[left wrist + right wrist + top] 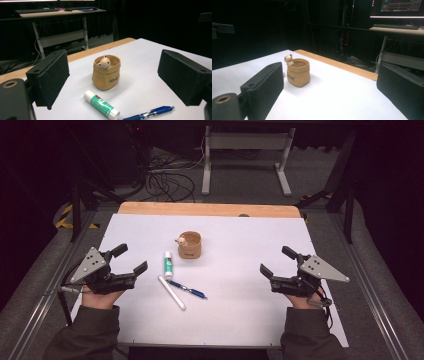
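Left gripper [134,259]: my jaws wide, empty.
Right gripper [274,262]: same.
Glue stick [168,265]: flat, beside cup [190,245], touching nothing.
Risk: stick rolls into blue pen [187,290] if nudged.

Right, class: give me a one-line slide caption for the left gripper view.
Open left gripper faces a tan bear pot, glue stick and blue pen.

Bright, even light falls on the white desk [240,320] from above, while the room around it sinks into near-black. Shadows are soft and short. The high view is grainy; near fingers [50,77] look slightly soft. A monitor glows at one o'clock in the right gripper view.
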`<act>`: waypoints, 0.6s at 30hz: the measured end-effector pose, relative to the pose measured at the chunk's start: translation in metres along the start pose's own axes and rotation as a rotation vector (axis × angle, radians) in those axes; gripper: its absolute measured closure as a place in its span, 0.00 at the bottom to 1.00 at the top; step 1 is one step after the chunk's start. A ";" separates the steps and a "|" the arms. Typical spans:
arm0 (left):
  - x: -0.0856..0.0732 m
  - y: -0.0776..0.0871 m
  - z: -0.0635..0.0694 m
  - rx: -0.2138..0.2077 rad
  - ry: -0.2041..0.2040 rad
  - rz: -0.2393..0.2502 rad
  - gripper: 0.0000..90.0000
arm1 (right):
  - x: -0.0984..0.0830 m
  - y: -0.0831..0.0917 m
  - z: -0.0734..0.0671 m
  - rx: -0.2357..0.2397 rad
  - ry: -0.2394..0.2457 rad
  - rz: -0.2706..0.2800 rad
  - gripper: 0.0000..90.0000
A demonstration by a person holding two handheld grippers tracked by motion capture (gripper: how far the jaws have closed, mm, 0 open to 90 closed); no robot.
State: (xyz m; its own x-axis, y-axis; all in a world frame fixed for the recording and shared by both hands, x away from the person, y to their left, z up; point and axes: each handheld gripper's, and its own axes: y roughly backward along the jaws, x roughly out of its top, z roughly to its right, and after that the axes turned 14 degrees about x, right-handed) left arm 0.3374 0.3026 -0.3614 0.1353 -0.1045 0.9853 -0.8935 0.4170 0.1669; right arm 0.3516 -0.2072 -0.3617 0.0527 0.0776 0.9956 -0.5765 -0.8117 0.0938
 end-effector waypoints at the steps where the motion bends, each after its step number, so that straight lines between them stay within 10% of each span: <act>1: 0.000 0.000 0.000 0.003 0.007 -0.005 0.12 | 0.000 0.000 0.000 -0.001 -0.003 0.002 0.09; 18: -0.004 -0.013 0.015 0.104 0.016 -0.050 0.21 | 0.004 0.003 -0.002 -0.016 0.005 0.001 0.10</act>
State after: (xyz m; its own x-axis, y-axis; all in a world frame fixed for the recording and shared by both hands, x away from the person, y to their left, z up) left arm 0.3422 0.2842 -0.3679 0.1871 -0.1086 0.9763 -0.9250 0.3152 0.2123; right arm 0.3485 -0.2087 -0.3572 0.0478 0.0799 0.9957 -0.5891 -0.8027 0.0927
